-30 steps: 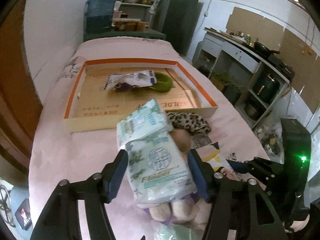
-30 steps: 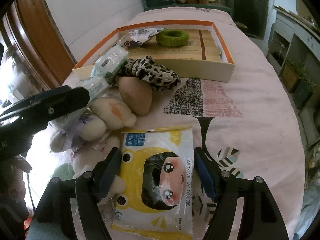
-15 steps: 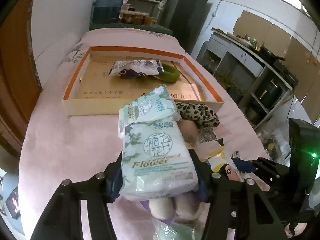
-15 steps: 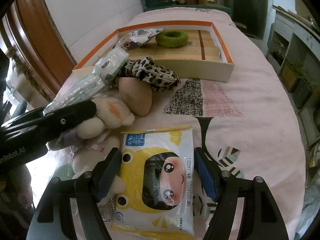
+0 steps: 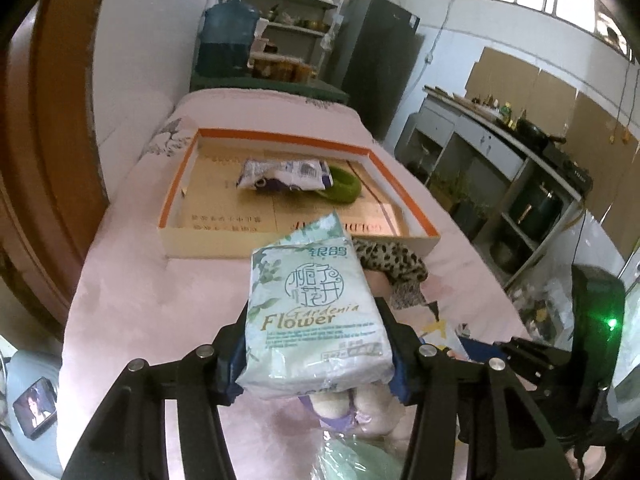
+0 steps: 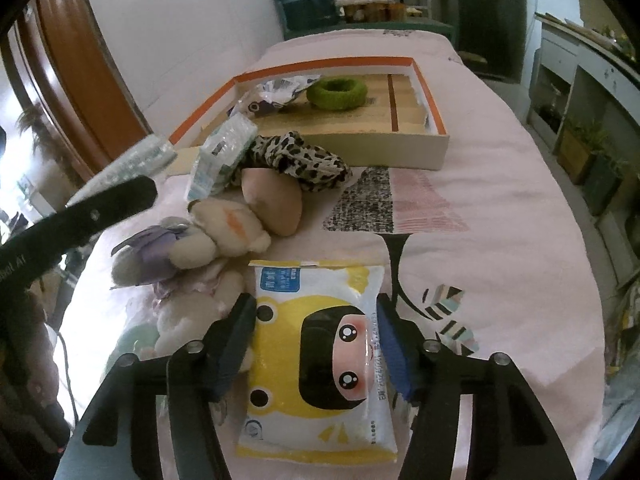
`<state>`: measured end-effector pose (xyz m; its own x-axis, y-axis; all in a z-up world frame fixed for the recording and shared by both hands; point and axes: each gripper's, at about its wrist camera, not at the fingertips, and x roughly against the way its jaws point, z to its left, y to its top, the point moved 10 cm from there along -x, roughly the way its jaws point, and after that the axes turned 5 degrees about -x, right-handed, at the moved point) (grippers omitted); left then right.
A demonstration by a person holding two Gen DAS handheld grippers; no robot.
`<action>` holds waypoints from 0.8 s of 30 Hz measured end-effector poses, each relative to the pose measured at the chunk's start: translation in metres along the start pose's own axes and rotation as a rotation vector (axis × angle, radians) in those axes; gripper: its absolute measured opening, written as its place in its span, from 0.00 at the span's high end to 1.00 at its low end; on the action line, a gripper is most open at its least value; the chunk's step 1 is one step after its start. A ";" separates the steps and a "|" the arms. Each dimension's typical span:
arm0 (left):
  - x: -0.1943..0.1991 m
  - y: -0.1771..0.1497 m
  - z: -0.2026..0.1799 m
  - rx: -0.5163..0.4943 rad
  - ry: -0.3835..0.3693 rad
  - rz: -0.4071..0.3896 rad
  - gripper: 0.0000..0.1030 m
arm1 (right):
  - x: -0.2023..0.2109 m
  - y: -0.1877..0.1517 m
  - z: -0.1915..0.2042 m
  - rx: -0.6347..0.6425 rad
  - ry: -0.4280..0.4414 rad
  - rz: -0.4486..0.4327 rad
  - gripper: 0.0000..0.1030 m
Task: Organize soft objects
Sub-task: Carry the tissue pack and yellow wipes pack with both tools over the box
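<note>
My left gripper (image 5: pixel 312 320) has a green-and-white flower tissue pack (image 5: pixel 312 276) between its closing jaws, held up off the pink cloth. In the right wrist view that pack (image 6: pixel 132 160) pokes out above the left gripper's black finger (image 6: pixel 100 208). A yellow cartoon tissue pack (image 6: pixel 316 360) lies flat on the cloth, and the closing jaws of my right gripper (image 6: pixel 314 308) touch both its long sides. Farther back stands an orange-rimmed cardboard box (image 6: pixel 360 148) with a white packet (image 5: pixel 284 174) and a green ring (image 6: pixel 336 92) in it.
Plush toys (image 6: pixel 180 248), a tan plush (image 6: pixel 276 204), a leopard cloth (image 6: pixel 296 156) and another tissue pack (image 6: pixel 220 156) lie heaped in front of the box. The cloth (image 6: pixel 500 200) is bare to the right. A phone (image 5: pixel 36 404) lies low on the left.
The left jaws closed on the flower pack and raised it off the plush heap, leaving the second pack behind. The right jaws narrowed onto the yellow pack, which has not moved.
</note>
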<state>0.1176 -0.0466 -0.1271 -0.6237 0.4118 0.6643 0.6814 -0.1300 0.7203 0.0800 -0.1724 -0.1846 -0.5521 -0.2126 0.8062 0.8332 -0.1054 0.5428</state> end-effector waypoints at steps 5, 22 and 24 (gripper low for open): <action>0.009 0.006 0.000 -0.001 -0.006 -0.027 0.47 | 0.008 0.004 -0.002 -0.002 -0.001 -0.016 0.44; 0.027 0.037 -0.002 -0.005 -0.009 -0.111 0.47 | 0.045 0.044 0.004 0.042 0.017 -0.100 0.45; 0.028 0.041 0.000 -0.006 -0.004 -0.116 0.47 | 0.049 0.054 0.006 0.053 0.015 -0.115 0.45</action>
<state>0.1280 -0.0406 -0.0789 -0.6967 0.4278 0.5758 0.6024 -0.0868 0.7934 0.0973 -0.1831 -0.1144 -0.6431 -0.2168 0.7344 0.7614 -0.0790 0.6434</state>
